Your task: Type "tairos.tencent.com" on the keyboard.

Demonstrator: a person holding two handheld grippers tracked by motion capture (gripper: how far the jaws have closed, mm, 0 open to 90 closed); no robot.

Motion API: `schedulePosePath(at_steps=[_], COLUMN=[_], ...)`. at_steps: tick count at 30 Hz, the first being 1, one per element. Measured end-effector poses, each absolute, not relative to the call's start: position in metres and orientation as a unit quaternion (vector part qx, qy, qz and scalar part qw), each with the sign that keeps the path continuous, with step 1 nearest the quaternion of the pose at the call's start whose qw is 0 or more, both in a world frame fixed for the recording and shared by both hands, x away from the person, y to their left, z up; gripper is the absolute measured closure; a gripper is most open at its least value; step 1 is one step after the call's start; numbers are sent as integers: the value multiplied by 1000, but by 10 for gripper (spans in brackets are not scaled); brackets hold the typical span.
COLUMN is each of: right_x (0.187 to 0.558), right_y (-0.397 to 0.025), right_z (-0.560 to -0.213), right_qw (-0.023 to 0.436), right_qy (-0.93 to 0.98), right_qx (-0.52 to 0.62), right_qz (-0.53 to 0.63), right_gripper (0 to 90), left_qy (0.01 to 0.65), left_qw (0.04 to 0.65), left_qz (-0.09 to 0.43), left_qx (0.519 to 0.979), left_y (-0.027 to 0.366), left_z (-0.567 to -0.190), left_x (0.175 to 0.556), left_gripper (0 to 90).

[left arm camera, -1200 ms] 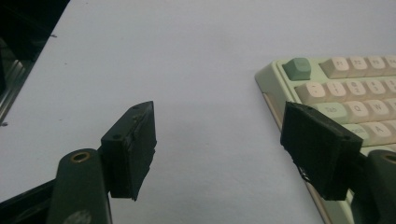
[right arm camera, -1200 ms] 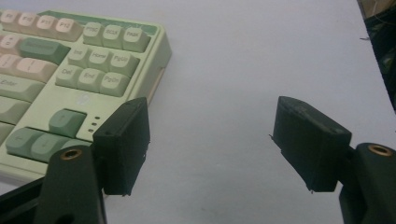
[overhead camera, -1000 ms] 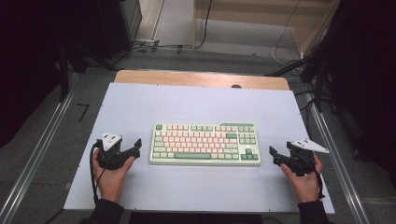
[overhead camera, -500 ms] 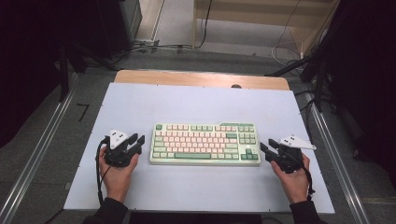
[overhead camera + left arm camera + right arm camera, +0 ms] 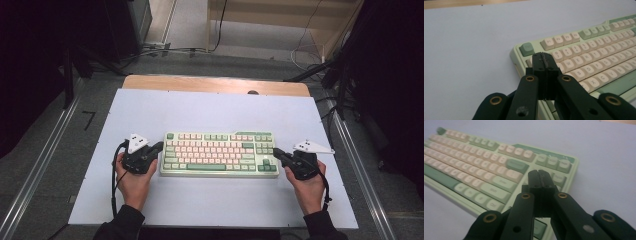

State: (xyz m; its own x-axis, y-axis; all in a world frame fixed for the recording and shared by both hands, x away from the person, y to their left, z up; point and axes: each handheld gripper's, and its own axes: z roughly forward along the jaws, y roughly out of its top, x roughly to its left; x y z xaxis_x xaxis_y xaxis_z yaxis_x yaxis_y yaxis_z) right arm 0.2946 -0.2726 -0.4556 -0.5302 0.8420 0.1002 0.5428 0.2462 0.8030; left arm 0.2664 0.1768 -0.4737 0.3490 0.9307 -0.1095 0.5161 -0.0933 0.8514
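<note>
Flanking the keyboard [image 5: 220, 154], left gripper [image 5: 159, 146] and right gripper [image 5: 276, 152] sit clenched empty at its ends, probably to push or square it on the counter [image 5: 210, 110].

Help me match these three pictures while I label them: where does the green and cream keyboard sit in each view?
High view: the keyboard lies mid-table on the white table top, between the left hand-held gripper and the right hand-held gripper.
Left gripper view: right half of the picture, beyond the shut jaws.
Right gripper view: upper left and centre, beyond the shut jaws.
Shared landmark: the green corner key.
</note>
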Motion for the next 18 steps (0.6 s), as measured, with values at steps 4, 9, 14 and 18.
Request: schedulePosePath(at_steps=[4,9,14,18], right_x=[297,303,307,311], right_y=[-266,-248,-238,-228], right_z=[-455,-458,-461,-463], right_qw=[171,159,156,151], right_qy=[775,793,802,808], right_qx=[437,412,400,389], right_qz=[422,419,416,416], right_gripper=[878,878,878,878], left_qy=[514,505,494,484], left_qw=[433,436,445,445], left_qz=[233,220,204,190], left_qx=[703,712,719,729], left_y=[173,165,153,141], left_z=[-474,-476,-477,-479], left_x=[269,274,281,289], left_gripper=[900,900,900,900])
